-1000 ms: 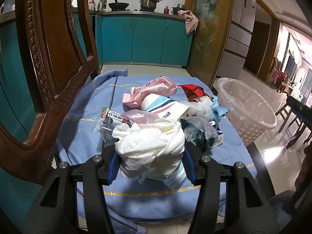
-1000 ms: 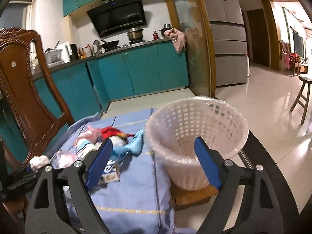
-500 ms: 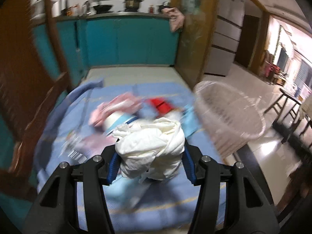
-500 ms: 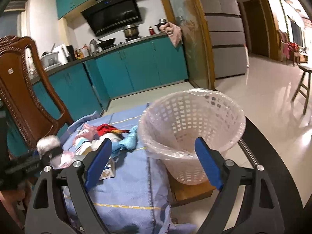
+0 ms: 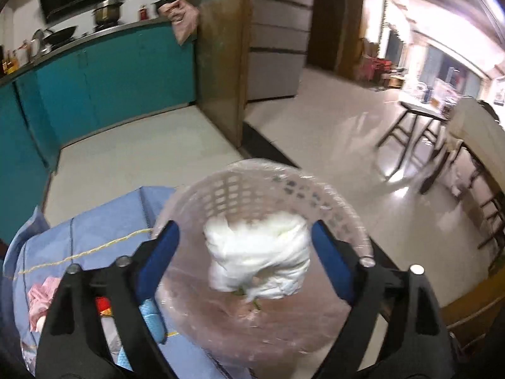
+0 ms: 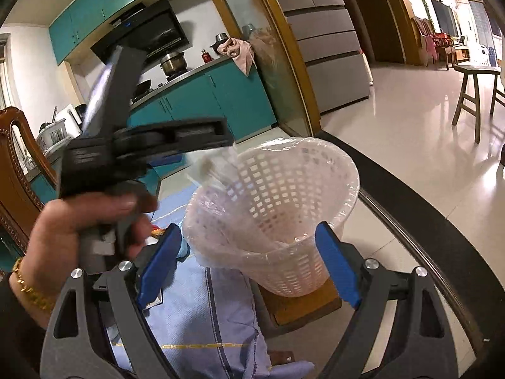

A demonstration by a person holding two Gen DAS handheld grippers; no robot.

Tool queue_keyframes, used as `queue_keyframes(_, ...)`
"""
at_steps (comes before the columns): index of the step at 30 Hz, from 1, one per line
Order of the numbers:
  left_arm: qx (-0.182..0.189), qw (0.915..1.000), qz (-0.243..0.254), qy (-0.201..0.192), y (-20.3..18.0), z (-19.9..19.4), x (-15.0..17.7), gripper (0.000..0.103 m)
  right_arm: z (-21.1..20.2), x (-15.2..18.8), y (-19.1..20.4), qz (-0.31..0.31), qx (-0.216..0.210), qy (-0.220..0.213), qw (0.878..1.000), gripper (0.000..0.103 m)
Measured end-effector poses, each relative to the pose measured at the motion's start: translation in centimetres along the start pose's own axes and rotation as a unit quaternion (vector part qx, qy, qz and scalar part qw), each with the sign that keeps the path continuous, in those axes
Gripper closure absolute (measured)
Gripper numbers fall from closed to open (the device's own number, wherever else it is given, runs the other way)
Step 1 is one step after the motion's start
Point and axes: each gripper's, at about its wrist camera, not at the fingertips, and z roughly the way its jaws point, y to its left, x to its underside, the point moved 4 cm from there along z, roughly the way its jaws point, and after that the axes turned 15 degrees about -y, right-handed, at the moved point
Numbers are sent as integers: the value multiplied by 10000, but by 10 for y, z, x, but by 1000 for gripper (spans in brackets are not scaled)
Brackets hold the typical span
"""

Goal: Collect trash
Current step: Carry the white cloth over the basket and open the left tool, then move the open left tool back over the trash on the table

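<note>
Home kitchen: teal cabinets [image 6: 202,101] (stove pot [image 6: 172,61])

Trash pile [image 5: 41,297] behind tongs

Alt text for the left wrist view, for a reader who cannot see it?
A white wad sits between the open left gripper pads, touching neither, above the lined basket; its jaws have just been opening. Blue cloth with trash lies lower left.

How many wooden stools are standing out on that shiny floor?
2. One wooden stool stands at the far right of the right camera's view. The left camera shows a blurred stool with a second frame beside it. More may be hidden beyond the edge.
</note>
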Motion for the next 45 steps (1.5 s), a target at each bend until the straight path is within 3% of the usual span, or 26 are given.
queue_keyframes(3,-52,9988,-465,-171,26,-26,-2,16,0,1,2,-32,-48,27,10000,18)
queue_keyframes(8,-650,9919,-685,-849,89,-131,8,4,-3,5,19,-231,-222,33,9995,18)
queue_keyframes(11,-1195,9860,-627,-982,124,-196,43,3,-5,12,36,-400,-422,127,9982,18)
queue_keyframes(14,-1760,9755,-873,-991,157,-251,95,3,-11,20,58,-632,-688,210,9954,18)
queue_keyframes(16,-1935,9712,-1018,-949,166,-271,125,3,-20,28,70,-725,-834,252,9936,18)
queue_keyframes(20,-2115,9694,-968,-789,172,-286,172,3,-40,43,97,-1113,-1070,209,9878,18)
queue_keyframes(25,-1961,9760,-811,-493,166,-277,206,3,-56,58,117,-1422,-1165,149,9828,18)
queue_keyframes(45,-1857,9764,-909,-618,163,-278,203,3,-59,67,124,-1483,-1215,255,9811,18)
